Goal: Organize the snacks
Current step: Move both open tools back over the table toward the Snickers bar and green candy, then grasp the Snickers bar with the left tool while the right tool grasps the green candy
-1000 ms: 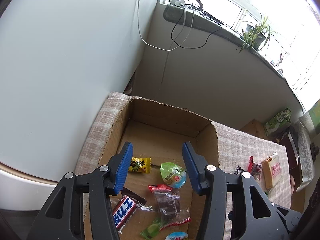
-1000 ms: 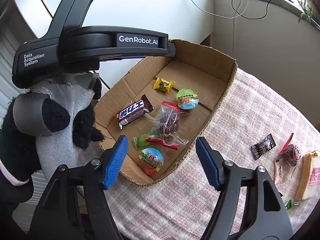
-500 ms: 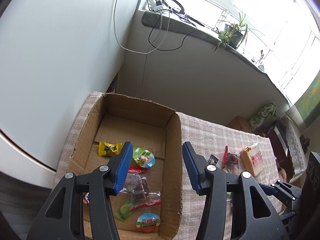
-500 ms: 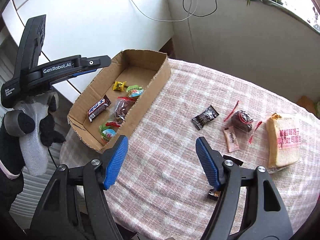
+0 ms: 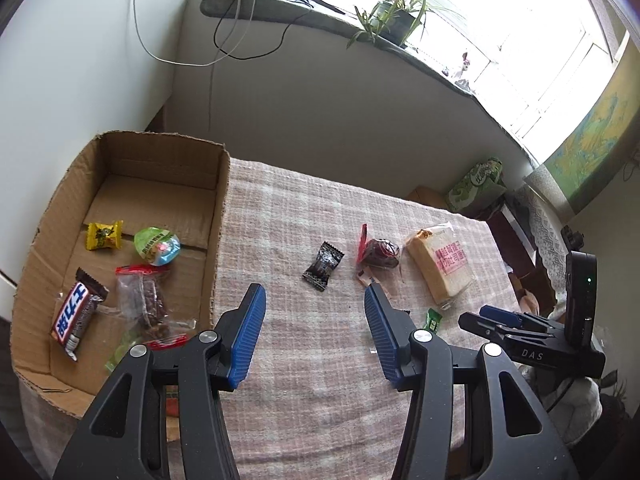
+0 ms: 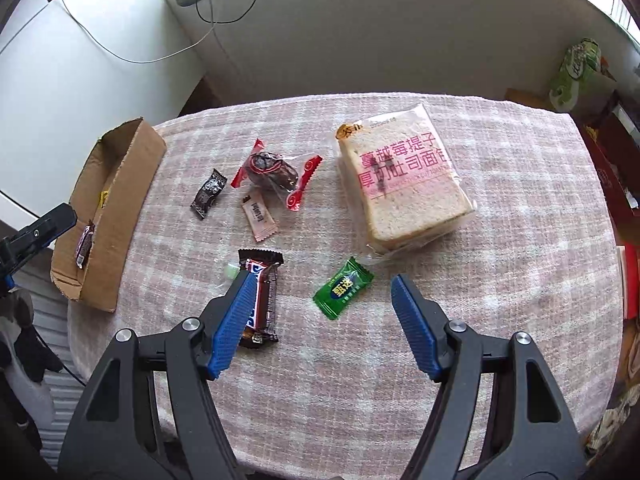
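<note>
A cardboard box [image 5: 218,216] [image 6: 132,184] stands at the table's left end and holds several snacks, among them a chocolate bar [image 5: 74,316] and a jelly cup [image 5: 157,246]. Loose on the checked cloth lie a bagged bread slice [image 6: 400,184] [image 5: 440,268], a green candy [image 6: 343,289], a dark chocolate bar [image 6: 264,300], a black candy [image 6: 208,194] [image 5: 323,266], a red-ended date pack [image 6: 276,176] and a pink sachet [image 6: 259,218]. My left gripper [image 5: 314,300] hangs open over bare cloth right of the box. My right gripper [image 6: 322,292] is open above the green candy, touching nothing.
A window ledge with a potted plant [image 5: 394,20] and trailing cables [image 5: 236,44] runs behind the table. A green package [image 6: 576,72] and cluttered furniture sit off the table's right side. The round table edge [image 6: 360,452] is close below my right gripper.
Both grippers swung rightward, away from the box and out over the cloth. The right one now looks down on the loose snacks; the left one left the box interior. Neither jaw width changed.
</note>
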{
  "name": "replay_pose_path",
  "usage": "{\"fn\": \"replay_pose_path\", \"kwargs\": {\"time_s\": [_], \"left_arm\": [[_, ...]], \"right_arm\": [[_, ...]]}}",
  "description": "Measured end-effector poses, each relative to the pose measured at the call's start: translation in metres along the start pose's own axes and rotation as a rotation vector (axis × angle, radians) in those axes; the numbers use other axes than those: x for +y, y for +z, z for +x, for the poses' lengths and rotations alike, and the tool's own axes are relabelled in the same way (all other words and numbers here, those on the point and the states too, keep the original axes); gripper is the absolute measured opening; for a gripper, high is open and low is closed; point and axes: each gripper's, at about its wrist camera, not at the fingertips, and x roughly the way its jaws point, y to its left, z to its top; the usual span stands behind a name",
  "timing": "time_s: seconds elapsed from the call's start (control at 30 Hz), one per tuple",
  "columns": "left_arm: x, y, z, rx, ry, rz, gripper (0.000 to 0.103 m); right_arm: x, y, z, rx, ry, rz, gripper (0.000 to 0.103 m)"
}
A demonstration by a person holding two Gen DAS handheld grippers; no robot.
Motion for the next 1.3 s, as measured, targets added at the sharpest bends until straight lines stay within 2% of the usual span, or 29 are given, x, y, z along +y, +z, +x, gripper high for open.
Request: {"fn": "replay_pose_path", "kwargs": {"time_s": [0.07, 0.23, 0.3, 0.43, 0.6, 0.73, 0.93, 1.1, 1.13, 1.27, 1.3], "left_arm": [[-0.012, -0.006, 0.009, 0.028, -0.032, 0.005, 0.050], [-0.041, -0.025, 0.037, 0.117, -0.094, 0.030, 0.049], [-0.050, -0.033, 0.046, 0.148, -0.115, 0.038, 0.048], [-0.063, -0.045, 0.063, 0.199, -0.142, 0.048, 0.044], [-0.074, -0.052, 0.081, 0.240, -0.142, 0.079, 0.040], [-0.081, -0.054, 0.089, 0.252, -0.143, 0.093, 0.040], [-0.088, -0.056, 0.102, 0.267, -0.128, 0.115, 0.040], [-0.095, -0.053, 0.113, 0.272, -0.107, 0.141, 0.040], [-0.099, -0.053, 0.118, 0.272, -0.102, 0.146, 0.040], [-0.104, -0.052, 0.131, 0.277, -0.079, 0.171, 0.039], [-0.105, -0.052, 0.134, 0.280, -0.071, 0.177, 0.037]], "right_arm": [[-0.008, 0.000, 0.007, 0.016, -0.002, 0.022, 0.071], [-0.016, -0.004, 0.027, 0.074, 0.024, 0.053, 0.051], [-0.016, -0.003, 0.033, 0.084, 0.031, 0.057, 0.047], [-0.010, -0.003, 0.043, 0.105, 0.027, 0.038, 0.047], [-0.007, -0.002, 0.054, 0.130, 0.015, 0.048, 0.045], [-0.008, 0.001, 0.062, 0.144, 0.012, 0.062, 0.036], [0.008, 0.008, 0.071, 0.156, -0.029, -0.013, 0.036], [0.023, 0.010, 0.080, 0.170, -0.083, -0.114, 0.029], [0.023, 0.010, 0.081, 0.172, -0.088, -0.130, 0.026], [0.023, 0.010, 0.082, 0.173, -0.075, -0.150, 0.019], [0.024, 0.010, 0.083, 0.173, -0.072, -0.151, 0.019]]}}
